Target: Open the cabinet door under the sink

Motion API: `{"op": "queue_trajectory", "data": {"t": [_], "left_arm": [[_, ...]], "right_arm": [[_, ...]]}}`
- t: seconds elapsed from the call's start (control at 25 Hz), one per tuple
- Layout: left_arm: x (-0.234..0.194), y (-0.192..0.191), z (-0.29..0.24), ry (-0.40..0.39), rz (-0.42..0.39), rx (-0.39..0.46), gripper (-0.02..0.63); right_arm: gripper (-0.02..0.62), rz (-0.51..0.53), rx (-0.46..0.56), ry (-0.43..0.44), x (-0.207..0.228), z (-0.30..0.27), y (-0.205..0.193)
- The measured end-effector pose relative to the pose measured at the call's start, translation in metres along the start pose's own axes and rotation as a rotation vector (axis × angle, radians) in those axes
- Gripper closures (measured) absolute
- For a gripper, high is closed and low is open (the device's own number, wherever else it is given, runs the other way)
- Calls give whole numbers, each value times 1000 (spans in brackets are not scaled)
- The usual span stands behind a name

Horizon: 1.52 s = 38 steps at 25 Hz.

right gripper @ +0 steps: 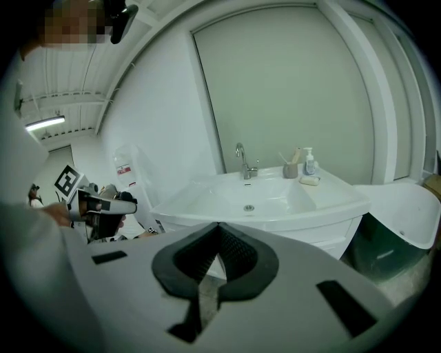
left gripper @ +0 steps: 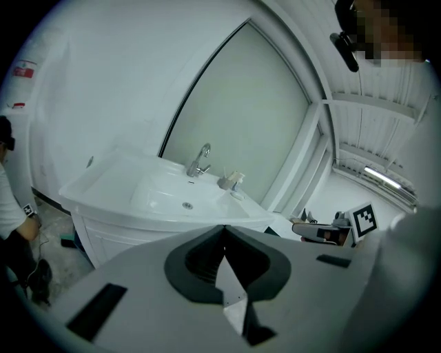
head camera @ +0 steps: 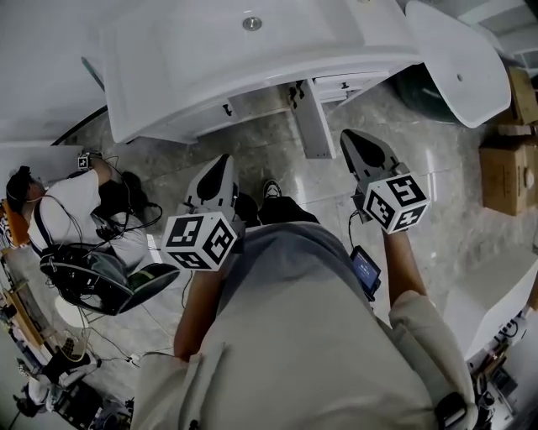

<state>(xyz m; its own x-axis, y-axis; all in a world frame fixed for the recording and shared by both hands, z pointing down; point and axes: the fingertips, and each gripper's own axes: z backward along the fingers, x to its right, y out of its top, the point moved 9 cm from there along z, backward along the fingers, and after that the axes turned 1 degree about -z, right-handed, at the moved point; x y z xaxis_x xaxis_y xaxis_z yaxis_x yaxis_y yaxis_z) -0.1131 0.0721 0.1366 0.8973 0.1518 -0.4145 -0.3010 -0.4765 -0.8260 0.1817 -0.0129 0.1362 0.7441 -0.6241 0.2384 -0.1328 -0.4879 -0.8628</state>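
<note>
White basin-top vanity unit sits at the top of the head view, w/ a round metal drain in the bowl. Under it the flat white cabinet door stands swung out, edge-on to the camera, sticking toward the person over the grey marbled floor tiles. The fronts either side of it are flush, each w/ a small dark handle.

L gripper, grey w/ a black-and-white marker cube, is held out low-left of the door, clear of it. In the left gripper view its fingertips meet in a point, fully closed, nothing btwn them. The chrome tap and bowl lie beyond.

R gripper is just right of the door's free end; neither gripper has hold of it. In the right gripper view the fingertips are pressed together, also empty. Behind, on the basin's back edge: tap, brown cup, small pump bottle.

A seated person in a white top is on the floor at left among black cables. Brown cardboard box at right.
</note>
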Motion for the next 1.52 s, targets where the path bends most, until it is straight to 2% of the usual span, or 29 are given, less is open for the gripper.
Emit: {"op": "queue_trajectory", "data": {"t": [0.48, 0.68, 0.88, 1.12, 1.52], "left_arm": [[-10, 37, 23, 65, -99, 107, 607], [-7, 48, 30, 77, -128, 140, 607], [-6, 54, 37, 102, -145, 164, 607], [-5, 46, 45, 122, -106, 149, 607], [-7, 35, 60, 174, -127, 130, 607]], "right_arm": [[584, 61, 72, 45, -39, -2, 44], [584, 117, 112, 59, -51, 3, 59], [584, 90, 120, 81, -54, 1, 63], [584, 94, 99, 120, -61, -2, 61], [584, 150, 58, 124, -74, -3, 58]]}}
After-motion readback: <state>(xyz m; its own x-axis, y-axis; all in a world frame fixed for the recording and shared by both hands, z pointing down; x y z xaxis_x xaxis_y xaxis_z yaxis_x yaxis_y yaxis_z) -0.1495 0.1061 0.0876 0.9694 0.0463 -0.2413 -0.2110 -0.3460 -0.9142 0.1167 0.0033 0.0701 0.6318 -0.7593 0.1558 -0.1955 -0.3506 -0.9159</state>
